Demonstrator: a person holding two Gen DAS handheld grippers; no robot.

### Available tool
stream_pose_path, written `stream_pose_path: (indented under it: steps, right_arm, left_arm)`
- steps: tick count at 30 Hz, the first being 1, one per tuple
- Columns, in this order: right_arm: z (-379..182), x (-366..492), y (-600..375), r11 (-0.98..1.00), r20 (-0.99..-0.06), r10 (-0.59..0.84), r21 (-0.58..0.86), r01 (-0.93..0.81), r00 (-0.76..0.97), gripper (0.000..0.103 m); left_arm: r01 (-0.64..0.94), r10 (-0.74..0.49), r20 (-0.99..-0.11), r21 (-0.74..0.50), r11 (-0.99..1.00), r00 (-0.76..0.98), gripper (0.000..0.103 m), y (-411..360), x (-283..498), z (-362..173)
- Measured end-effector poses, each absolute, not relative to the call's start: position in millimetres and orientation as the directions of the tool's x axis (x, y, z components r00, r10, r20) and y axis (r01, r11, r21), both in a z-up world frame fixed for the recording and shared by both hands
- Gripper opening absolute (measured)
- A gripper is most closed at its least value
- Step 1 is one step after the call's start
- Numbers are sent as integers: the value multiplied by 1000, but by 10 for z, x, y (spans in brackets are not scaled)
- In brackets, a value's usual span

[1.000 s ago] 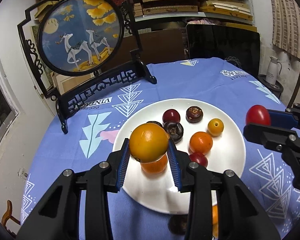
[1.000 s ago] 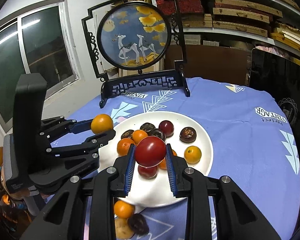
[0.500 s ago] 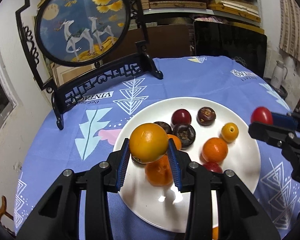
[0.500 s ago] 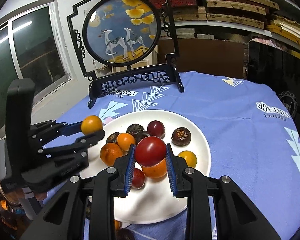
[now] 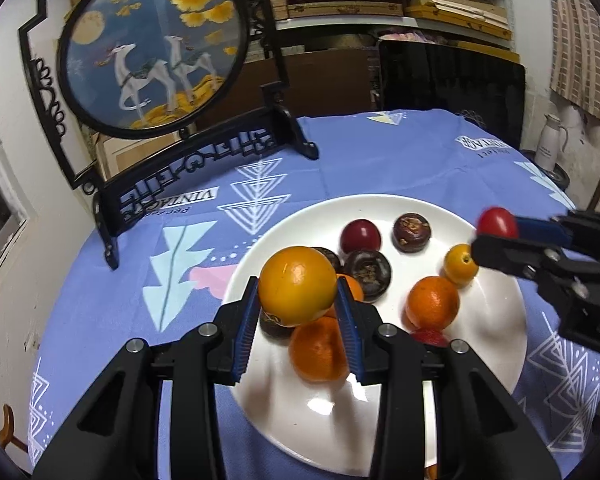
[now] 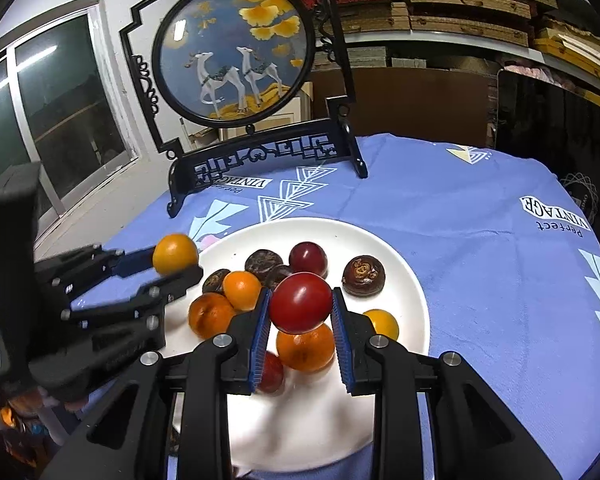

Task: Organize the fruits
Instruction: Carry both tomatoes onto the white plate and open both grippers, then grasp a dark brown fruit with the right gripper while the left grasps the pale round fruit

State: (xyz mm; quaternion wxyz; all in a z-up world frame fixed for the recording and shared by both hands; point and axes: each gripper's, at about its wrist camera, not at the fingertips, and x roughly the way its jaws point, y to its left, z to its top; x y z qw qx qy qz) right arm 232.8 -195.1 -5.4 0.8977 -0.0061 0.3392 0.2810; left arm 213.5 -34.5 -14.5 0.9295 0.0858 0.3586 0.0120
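Observation:
My left gripper (image 5: 298, 292) is shut on a yellow-orange fruit (image 5: 297, 285), held above the left part of the white plate (image 5: 308, 412). My right gripper (image 6: 300, 306) is shut on a red fruit (image 6: 301, 302) above the plate's (image 6: 400, 264) middle. Each gripper shows in the other's view: the right one (image 5: 496, 226) with the red fruit at the plate's right rim, the left one (image 6: 176, 256) with the orange fruit at the left rim. On the plate lie several oranges (image 5: 432, 302), dark brown fruits (image 5: 412, 232) and a dark red plum (image 5: 360, 236).
A round blue tablecloth (image 6: 480, 232) covers the table. A black ornate stand with a round deer picture (image 6: 236, 52) stands at the back left. Shelves, a dark screen (image 5: 452, 76) and a white jug (image 5: 550, 146) lie beyond the table edge.
Both grippers have moved forward and lower over the plate, each still gripping its fruit. The fruits on the plate have kept their places.

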Motion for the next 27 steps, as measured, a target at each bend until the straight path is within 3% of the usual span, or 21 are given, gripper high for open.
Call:
stream_pose_path:
  steps: [3,5,6,14,18,26,27]
  right_arm:
    - [-63,2451,-1852,844,-625,494,177,-506,605,30]
    - [-85,2525,-1797,859,-634,465,155,-488,617,44]
    - [-100,2573,-1792,860,-641,469,174,-480,607,54]
    - [-58,2320,-2045,864,-637,467,181,-469,614,55]
    - [-136,1997,-2202,844,-670,480,177,-507,566,62]
    - [-518,1394,-2301,796,-745,500,195,-574,441,61]
    - [-579,1376,-2260,792,-753,500,198,-577,428,57]
  left_arm:
    - [55,86,-664,188,981,742,38,-448,2168,-187]
    - [51,101,-653,210,976,751,39,-493,2177,-189]
    - [45,111,-649,218,975,753,47,-504,2188,-187]
    - [-1,129,-630,199,980,766,61,-343,2046,-78]
    - [1,114,-635,178,984,764,67,-289,1807,-68]
    - [22,87,-654,158,987,752,75,-260,1339,-129]
    - [20,88,-658,154,988,748,75,-261,1292,-139]
